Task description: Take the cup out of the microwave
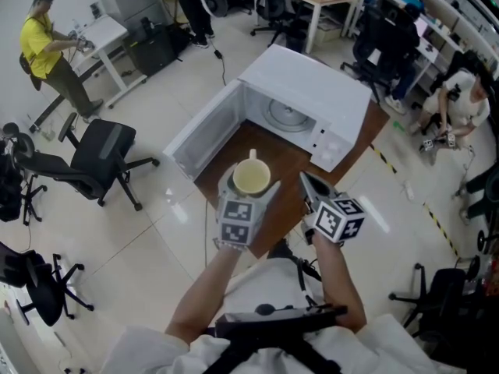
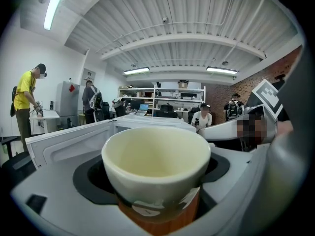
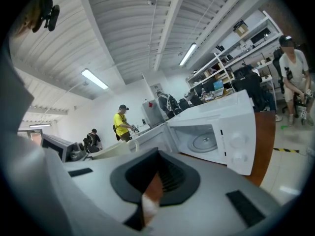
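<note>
Head view: white microwave (image 1: 312, 111) sits at upper centre on a brown table (image 1: 281, 158), its door (image 1: 204, 131) swung wide open toward the left of the frame. Glass turntable (image 1: 287, 115) bare inside the cavity. Cream cup (image 1: 251, 176) is outside the oven, below its open mouth at frame centre, over the table's near end. Left gripper (image 1: 249, 187) has its jaws clamped on the cup's sides, rim up, cup upright and empty.

Left gripper view: cup (image 2: 156, 163) fills the centre, wedged between the two jaws, the microwave door behind it.

Right gripper view: right gripper (image 3: 152, 191) has its jaws drawn together, nothing between them. Microwave (image 3: 231, 132) at right of frame, cavity facing in.

Right gripper (image 1: 309, 185) hangs just right of the cup in the head view, not touching it.

Person in yellow shirt (image 1: 43, 45) at upper left, office chair (image 1: 97, 158) at left.
</note>
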A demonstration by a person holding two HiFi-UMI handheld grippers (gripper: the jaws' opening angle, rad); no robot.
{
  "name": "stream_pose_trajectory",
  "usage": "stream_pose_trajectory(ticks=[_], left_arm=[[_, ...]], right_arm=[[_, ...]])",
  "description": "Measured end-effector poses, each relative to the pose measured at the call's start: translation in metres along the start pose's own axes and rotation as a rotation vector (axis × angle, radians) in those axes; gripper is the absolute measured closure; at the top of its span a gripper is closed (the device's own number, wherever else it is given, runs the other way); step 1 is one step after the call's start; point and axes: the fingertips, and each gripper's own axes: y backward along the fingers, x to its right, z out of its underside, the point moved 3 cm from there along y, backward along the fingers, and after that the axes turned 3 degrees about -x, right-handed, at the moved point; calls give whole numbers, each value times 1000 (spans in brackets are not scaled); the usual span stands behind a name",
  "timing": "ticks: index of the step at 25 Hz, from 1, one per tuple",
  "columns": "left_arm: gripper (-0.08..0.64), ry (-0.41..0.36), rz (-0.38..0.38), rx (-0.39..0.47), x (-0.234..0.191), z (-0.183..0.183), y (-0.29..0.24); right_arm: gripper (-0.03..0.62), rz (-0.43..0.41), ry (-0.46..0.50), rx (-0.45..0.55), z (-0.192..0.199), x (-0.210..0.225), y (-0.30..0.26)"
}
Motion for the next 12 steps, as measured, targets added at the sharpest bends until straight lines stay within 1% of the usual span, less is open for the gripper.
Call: stream_pose_trajectory(ticks=[12], left_arm=[[98, -3, 6, 2, 10, -1, -7]], right_arm=[[592, 2, 3, 5, -3, 9, 8]])
